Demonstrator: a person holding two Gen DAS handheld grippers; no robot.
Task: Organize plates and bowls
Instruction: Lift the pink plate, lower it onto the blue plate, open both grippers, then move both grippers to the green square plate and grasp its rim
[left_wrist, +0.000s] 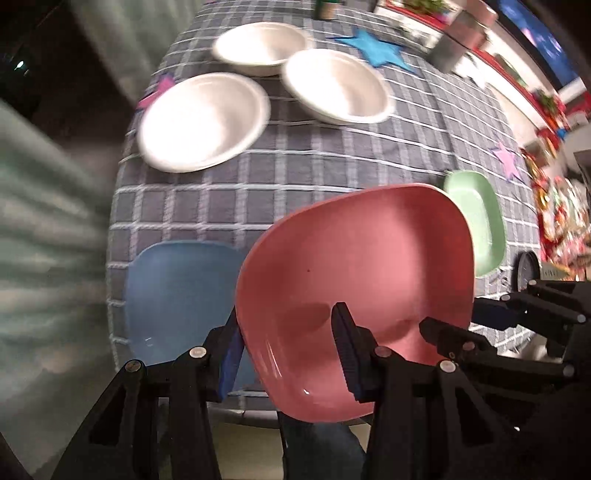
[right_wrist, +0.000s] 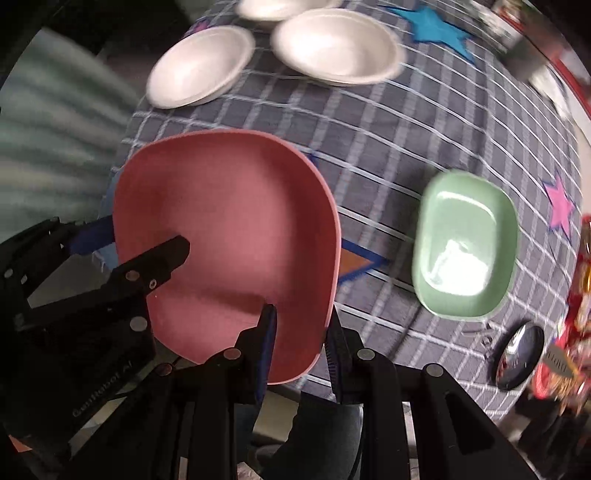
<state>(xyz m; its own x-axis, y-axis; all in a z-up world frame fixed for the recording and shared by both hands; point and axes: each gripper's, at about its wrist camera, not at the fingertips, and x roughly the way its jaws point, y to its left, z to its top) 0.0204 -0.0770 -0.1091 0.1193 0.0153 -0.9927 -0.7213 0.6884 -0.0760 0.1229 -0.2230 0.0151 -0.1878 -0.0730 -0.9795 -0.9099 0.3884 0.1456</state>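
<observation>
Gripping opposite parts of its rim, both grippers held the pink plate (left_wrist: 354, 273) off the checked tablecloth (left_wrist: 332, 162), each one closed narrowly over the plate's edge. The left gripper (left_wrist: 288, 354) had one blue-padded finger under the plate's outer wall and the other inside the dish, and the right gripper (right_wrist: 299, 343) pinched the near rim the same way, one pad inside and one outside. In the left wrist view the right gripper's dark fingers reached onto the plate from the lower right; in the right wrist view the left gripper's fingers came in from the left side. The plate hung tilted over the near part of the table, partly covering a blue plate (left_wrist: 177, 295) that lay flat just beside and below it in the left view. A green plate (right_wrist: 465, 251) sat on the cloth to the right, apart from the pink one. Farther back lay three white bowls (left_wrist: 203, 122) (left_wrist: 336, 86) (left_wrist: 262, 46), near each other, the two rear ones appearing to touch or overlap, though blur made that hard to tell. A blue star (left_wrist: 376, 50) and a pink star (right_wrist: 559, 206) lay on the cloth, and a small round dark object (right_wrist: 521, 354) with a shiny face rested near the right edge.
</observation>
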